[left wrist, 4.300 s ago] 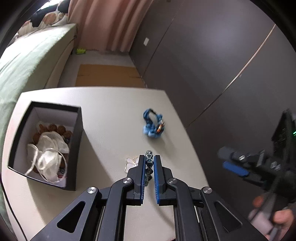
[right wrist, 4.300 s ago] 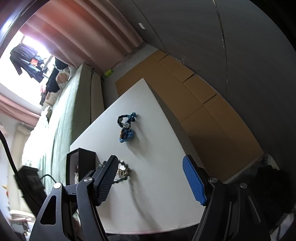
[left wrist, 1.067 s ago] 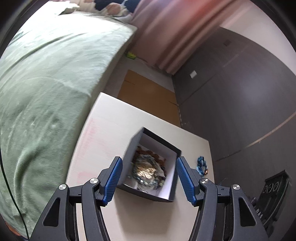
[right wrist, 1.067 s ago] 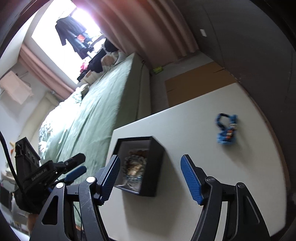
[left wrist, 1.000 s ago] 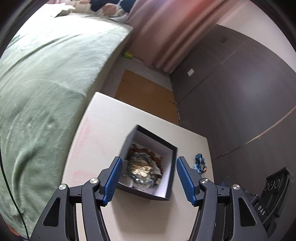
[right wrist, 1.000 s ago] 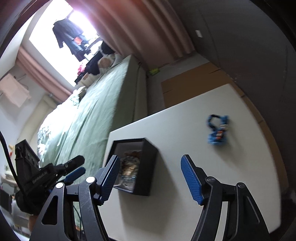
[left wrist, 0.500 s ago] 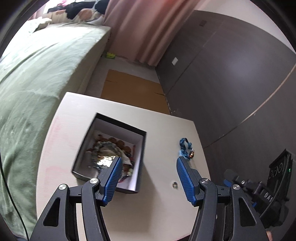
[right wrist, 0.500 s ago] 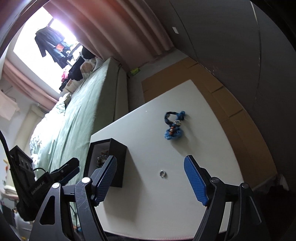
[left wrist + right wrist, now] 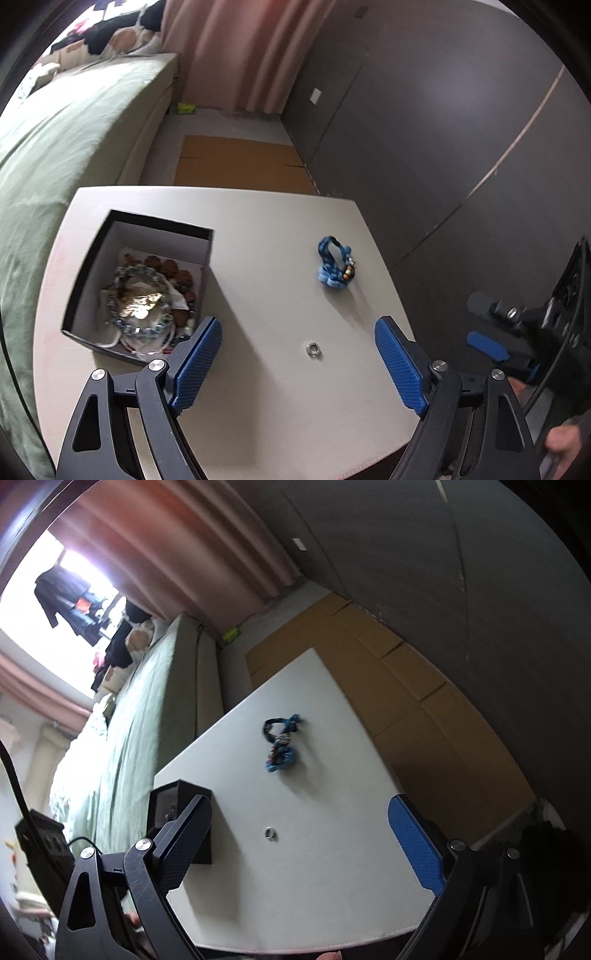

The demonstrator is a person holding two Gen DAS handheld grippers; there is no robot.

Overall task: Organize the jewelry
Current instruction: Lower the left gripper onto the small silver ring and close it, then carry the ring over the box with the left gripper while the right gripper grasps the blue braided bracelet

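Observation:
A black box [image 9: 88, 258] with a white inside stands at the table's left and holds beaded bracelets [image 9: 138, 295] and other jewelry. A small silver ring [image 9: 313, 349] lies on the white table, between the fingers of my open, empty left gripper [image 9: 297, 365], which hovers above it. A blue braided bracelet [image 9: 334, 267] lies farther back right. In the right wrist view the ring [image 9: 270, 833], the blue bracelet [image 9: 279, 747] and the box [image 9: 177, 794] show beyond my open, empty right gripper [image 9: 310, 845].
The white table [image 9: 258, 406] has its right edge near a dark wall. A green bed [image 9: 62, 147] runs along the left. Cardboard [image 9: 240, 166] lies on the floor behind the table. The right gripper tool [image 9: 517, 332] shows at the right in the left wrist view.
My left gripper let the bead bracelet go into the box and opened. It has since swung right from over the box to over the ring. The right gripper turned toward the blue bracelet.

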